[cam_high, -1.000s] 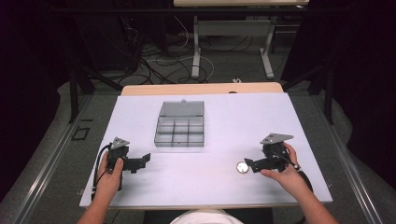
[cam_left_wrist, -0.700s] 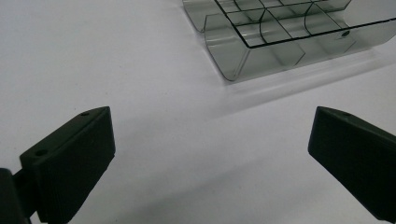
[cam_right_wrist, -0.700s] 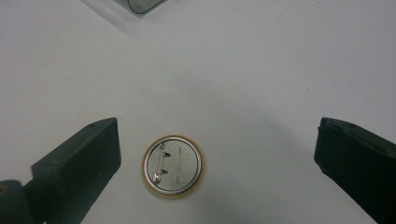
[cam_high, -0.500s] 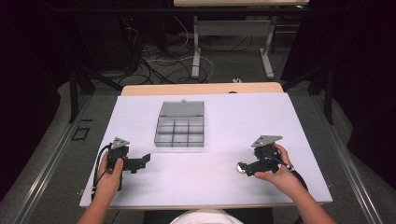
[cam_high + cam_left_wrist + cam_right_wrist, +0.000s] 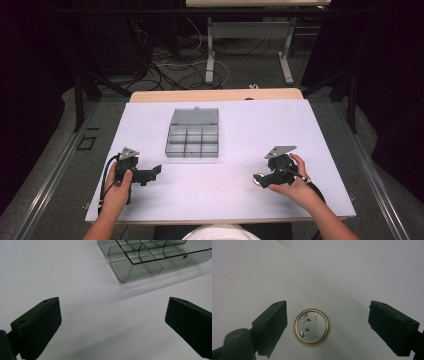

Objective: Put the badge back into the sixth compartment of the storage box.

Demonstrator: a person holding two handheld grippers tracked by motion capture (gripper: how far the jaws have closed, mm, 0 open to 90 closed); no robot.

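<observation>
Badge lies face down on the white table, pin back up, between the jaws of the right gripper, just beside the left jaw and clear of the right one. From the high view it shows as a small bright disc at the tip of that gripper, near the table's front right and well apart from the box. The right jaws have just been closing around the badge, yet they stand apart, pads off its rim. Thin pressed metal with a gold edge, the badge looks light, stiff and slick; lying flat, it offers little height to catch, so a grip probably has to come low across its rim on opposite sides, jaws nearly touching the table. Squeezed off-centre, it would likely skid or flip away. Its pin clasp appears closed and is best left alone. Beyond it, the clear compartment box sits mid-table with its lid folded back, its cells apparently empty. The left gripper rests at the front left in the person's left hand, pointing toward the box; seen from its own camera, its jaws are spread wide with nothing between them, and the near corner of the box lies ahead. The right hand holds its gripper low over the table.
</observation>
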